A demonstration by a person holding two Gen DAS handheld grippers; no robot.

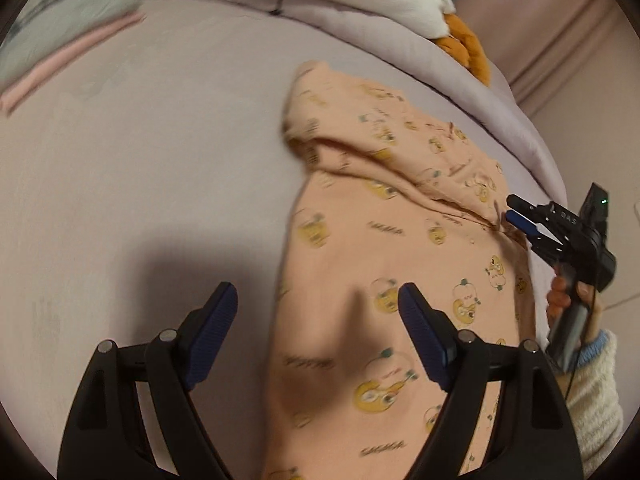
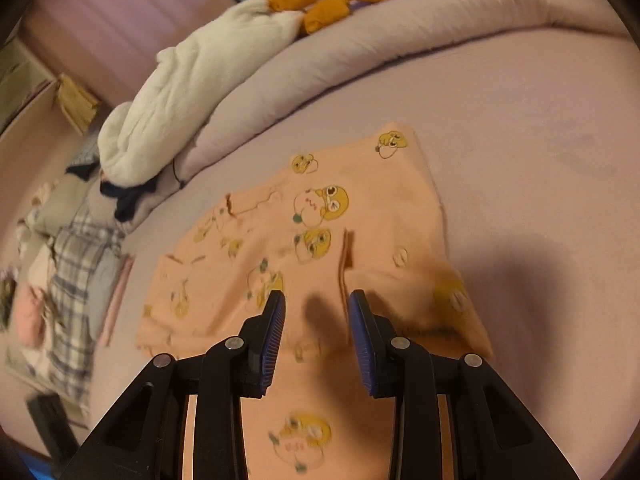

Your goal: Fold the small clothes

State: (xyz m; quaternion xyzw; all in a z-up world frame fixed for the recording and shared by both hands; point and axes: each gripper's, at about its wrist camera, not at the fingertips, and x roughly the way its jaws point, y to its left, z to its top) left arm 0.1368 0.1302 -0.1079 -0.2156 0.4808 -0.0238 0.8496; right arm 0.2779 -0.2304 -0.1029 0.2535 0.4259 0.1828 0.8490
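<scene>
A small peach garment point(image 1: 384, 248) printed with yellow cartoon figures lies on a lilac bed sheet point(image 1: 140, 168), its top part folded over. My left gripper point(image 1: 318, 300) is open above the garment's left edge and holds nothing. My right gripper point(image 1: 510, 209) shows at the garment's right edge, jaws a little apart. In the right wrist view the garment point(image 2: 320, 240) lies spread below my right gripper point(image 2: 316, 304), whose jaws stand apart with no cloth between them.
A rolled lilac duvet point(image 2: 320, 60) runs along the far side with a white blanket point(image 2: 180, 92) and an orange cloth point(image 2: 328, 0) on it. A pile of plaid and pink clothes point(image 2: 72, 280) lies at the left. A pink folded piece point(image 1: 68, 60) lies far left.
</scene>
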